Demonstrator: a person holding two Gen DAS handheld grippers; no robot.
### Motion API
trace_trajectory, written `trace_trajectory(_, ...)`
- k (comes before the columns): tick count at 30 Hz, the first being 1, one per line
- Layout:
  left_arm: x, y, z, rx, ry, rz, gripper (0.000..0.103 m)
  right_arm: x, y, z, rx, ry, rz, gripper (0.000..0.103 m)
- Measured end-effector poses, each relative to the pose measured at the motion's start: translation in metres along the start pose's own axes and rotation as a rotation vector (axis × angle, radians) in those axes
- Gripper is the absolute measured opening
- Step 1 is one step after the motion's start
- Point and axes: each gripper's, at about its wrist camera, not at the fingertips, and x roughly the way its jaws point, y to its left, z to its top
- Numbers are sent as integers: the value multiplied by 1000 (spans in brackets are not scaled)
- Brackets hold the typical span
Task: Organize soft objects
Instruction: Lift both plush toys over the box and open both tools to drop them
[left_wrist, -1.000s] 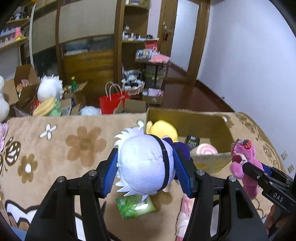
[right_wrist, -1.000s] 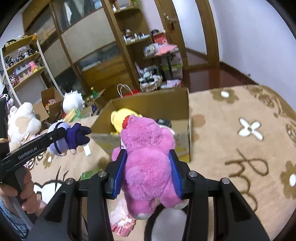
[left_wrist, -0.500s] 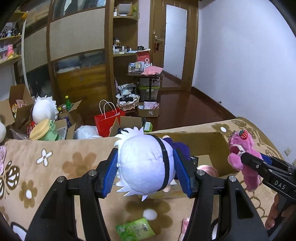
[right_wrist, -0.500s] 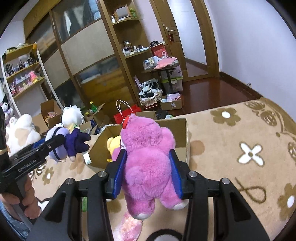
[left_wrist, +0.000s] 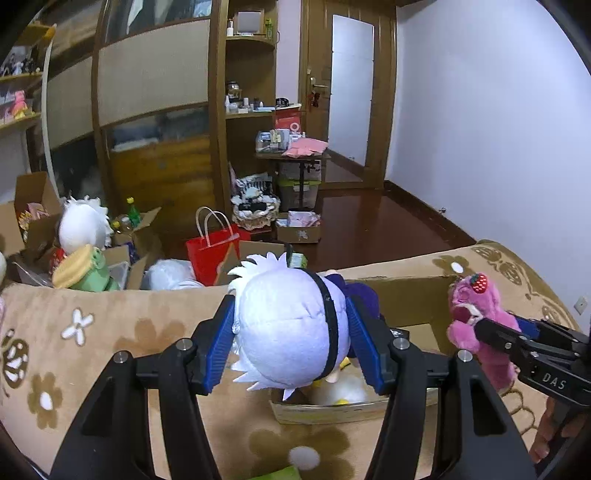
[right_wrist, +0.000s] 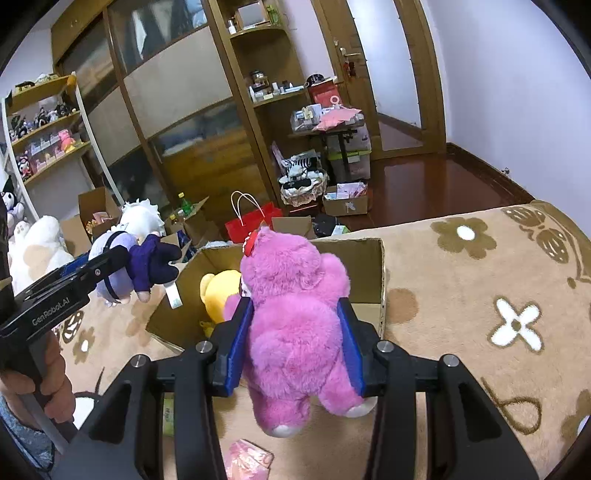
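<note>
My left gripper (left_wrist: 291, 339) is shut on a white-haired doll in purple clothes (left_wrist: 288, 328), held above the open cardboard box (left_wrist: 406, 299). The doll also shows in the right wrist view (right_wrist: 147, 266). My right gripper (right_wrist: 295, 339) is shut on a pink plush bear (right_wrist: 295, 317) with a strawberry on its head, held over the box's near right side (right_wrist: 369, 273). The bear also shows in the left wrist view (left_wrist: 476, 317). A yellow plush (right_wrist: 218, 291) lies inside the box.
The box stands on a tan flowered blanket (right_wrist: 480, 295). A green packet (left_wrist: 280, 474) and a pink item (right_wrist: 247, 459) lie on the blanket near me. Beyond the edge are a red bag (left_wrist: 210, 247), boxes with toys (left_wrist: 85, 240) and wooden shelving (left_wrist: 155, 110).
Both grippers have risen with their toys held, so both views look down from higher. The doll now hangs over the box.
</note>
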Motion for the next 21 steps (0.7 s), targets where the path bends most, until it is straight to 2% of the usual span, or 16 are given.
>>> trace_trajectory(21, 27, -24, -17, 46, 75, -98, 59, 26, -4, -6, 0, 33, 16, 48)
